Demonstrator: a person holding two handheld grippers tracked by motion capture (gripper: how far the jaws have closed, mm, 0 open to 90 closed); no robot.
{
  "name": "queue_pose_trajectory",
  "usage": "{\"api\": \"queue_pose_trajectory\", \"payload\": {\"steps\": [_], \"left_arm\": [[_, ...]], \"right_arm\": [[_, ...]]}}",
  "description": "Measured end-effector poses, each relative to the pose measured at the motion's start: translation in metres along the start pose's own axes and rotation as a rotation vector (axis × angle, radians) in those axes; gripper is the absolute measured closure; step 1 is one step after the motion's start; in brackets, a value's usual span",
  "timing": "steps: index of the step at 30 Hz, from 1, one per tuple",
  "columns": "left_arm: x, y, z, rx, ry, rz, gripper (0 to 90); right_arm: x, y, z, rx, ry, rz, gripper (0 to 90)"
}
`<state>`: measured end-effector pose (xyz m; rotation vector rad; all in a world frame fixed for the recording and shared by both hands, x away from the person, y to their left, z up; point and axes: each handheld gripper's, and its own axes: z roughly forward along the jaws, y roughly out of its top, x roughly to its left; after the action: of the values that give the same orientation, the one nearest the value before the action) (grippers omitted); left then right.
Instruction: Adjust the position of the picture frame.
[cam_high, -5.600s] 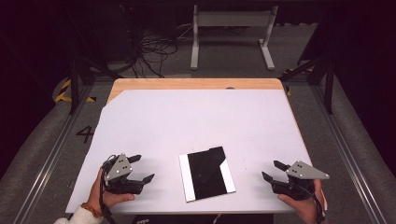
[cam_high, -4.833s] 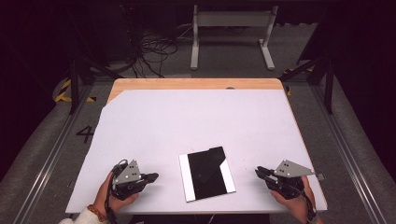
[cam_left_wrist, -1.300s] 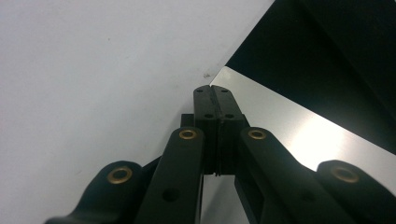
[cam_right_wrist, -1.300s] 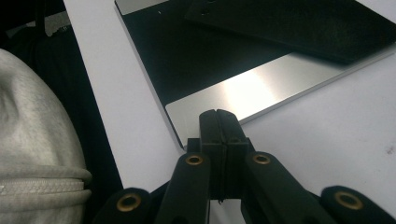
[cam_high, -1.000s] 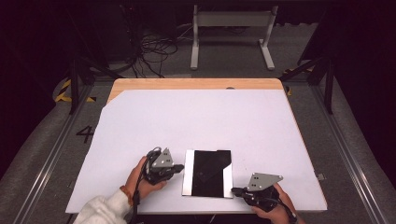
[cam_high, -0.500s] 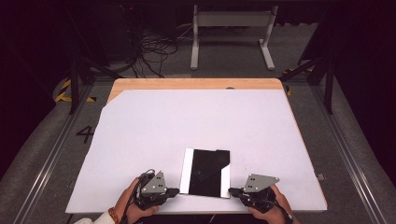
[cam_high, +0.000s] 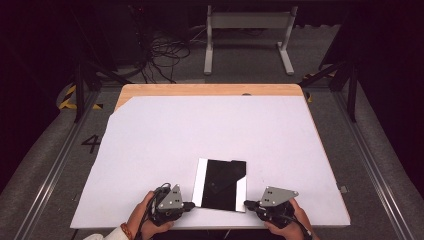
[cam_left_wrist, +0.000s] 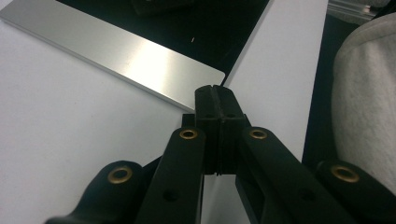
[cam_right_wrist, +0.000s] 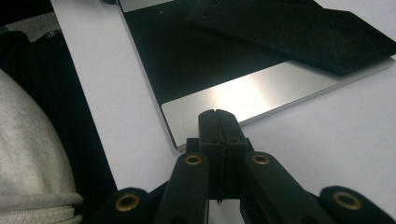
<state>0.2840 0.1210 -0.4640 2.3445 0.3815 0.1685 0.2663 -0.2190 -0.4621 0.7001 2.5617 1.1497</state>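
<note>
1. In the high view, a flat rectangular plate (cam_high: 220, 184) lies in the lower middle of the frame on the white surface (cam_high: 210, 135), close to its near edge. Most of the plate's face is black, with a bright silver strip down its left side and a narrower one on its right.
2. A darker black piece (cam_right_wrist: 299, 32) lies on top of the plate's black face; in the right gripper view it crosses the upper right of the frame at a slant.
3. The left tool (cam_high: 186, 205) sits at the lower left of the plate in the high view, held in a hand (cam_high: 145, 222) that enters from the bottom edge. Its tip is at the plate's lower left corner.
4. In the left gripper view, the left tool (cam_left_wrist: 215, 91) has its jaws pressed together with nothing between them, and the tip is right at the rounded silver corner of the plate (cam_left_wrist: 140, 60). Whether it touches the corner cannot be told.
5. The right tool (cam_high: 248, 204) is at the plate's lower right corner in the high view, held in the other hand (cam_high: 290, 225).
6. In the right gripper view, the right tool (cam_right_wrist: 215, 116) also has its jaws pressed together and empty, its tip over the silver margin of the plate (cam_right_wrist: 261, 100) near that corner.
7. A grey sleeve (cam_right_wrist: 32, 158) fills the lower left of the right gripper view.
</note>
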Motion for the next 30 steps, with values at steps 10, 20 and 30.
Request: {"api": "queue_pose_trajectory", "payload": {"steps": [10,20,30], "left_arm": [[0.002,0.0,0.0,-0.003,0.008,-0.01,89.9],[0.006,0.0,0.001,-0.005,0.024,-0.008,89.9],[0.012,0.0,0.002,-0.016,0.051,-0.037,89.9]], "right_arm": [[0.0,0.001,0.001,0.001,-0.002,-0.001,90.0],[0.0,0.001,0.002,0.0,-0.003,0.011,90.0],[-0.001,0.005,0.005,0.004,-0.015,0.021,90.0]]}}
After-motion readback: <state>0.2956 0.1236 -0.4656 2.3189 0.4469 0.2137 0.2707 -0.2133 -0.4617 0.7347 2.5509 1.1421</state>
